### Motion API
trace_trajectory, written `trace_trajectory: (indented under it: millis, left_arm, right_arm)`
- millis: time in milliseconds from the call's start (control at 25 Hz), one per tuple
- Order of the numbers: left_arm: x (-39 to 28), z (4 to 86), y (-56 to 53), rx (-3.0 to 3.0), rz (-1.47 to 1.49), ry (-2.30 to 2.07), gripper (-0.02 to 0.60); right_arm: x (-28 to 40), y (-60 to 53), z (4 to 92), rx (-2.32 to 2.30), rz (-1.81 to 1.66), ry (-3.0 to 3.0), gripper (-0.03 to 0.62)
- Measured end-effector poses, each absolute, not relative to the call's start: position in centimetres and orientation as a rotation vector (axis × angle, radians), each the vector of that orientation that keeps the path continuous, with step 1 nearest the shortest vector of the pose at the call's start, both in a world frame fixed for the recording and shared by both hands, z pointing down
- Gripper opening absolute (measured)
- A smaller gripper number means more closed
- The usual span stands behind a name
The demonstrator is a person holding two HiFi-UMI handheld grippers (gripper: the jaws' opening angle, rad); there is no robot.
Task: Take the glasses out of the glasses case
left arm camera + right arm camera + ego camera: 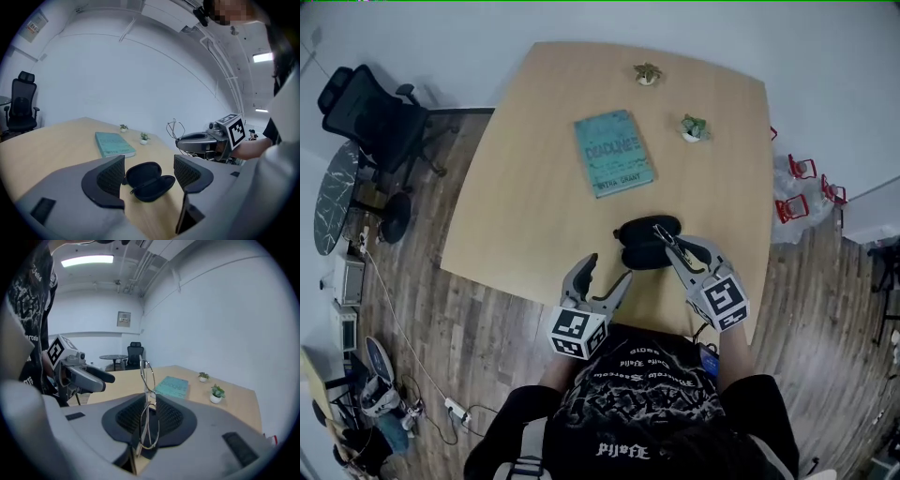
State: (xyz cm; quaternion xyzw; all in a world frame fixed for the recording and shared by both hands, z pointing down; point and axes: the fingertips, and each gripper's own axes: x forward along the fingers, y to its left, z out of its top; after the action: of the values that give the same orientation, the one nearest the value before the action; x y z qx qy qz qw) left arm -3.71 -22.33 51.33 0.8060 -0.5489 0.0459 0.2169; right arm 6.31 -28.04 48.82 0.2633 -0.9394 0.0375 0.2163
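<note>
Black printed shirt (637,394) nearest, then two handheld grippers over the near counter (534,187) edge, with the glasses out of their case.
Right gripper (670,242) jaws pinching thin wire-rimmed glasses (148,403) near the bridge, one lens above the other, over the right end of the open black glasses case (149,182) lying on the counter. Left gripper (609,270) jaws spread and empty, left of the case, not touching it. Teal book (614,153) farther off. Probably very light, springy and easily bent; best taken at bridge or rim, gently, off the lenses.

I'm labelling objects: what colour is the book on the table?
The book is teal, clearest in the head view.
</note>
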Motion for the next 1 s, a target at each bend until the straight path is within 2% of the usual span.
trace_trajectory:
  millis: [440,760,1000]
  left_arm:
    - [-1.2,50.2,-22.6,2.346,0.142,-1.436,0.333]
    - [0.6,50.4,-22.5,2.387,0.171,-1.359,0.333]
    - [0.1,50.7,-22.3,2.365,0.195,-1.394,0.254]
  right_arm:
    - [14.3,-25.6,47.7,1.375,0.249,-2.604,0.077]
    - [15.8,-23.4,49.7,1.484,0.378,-2.575,0.077]
    - [15.6,-23.7,49.2,1.488,0.343,-2.580,0.077]
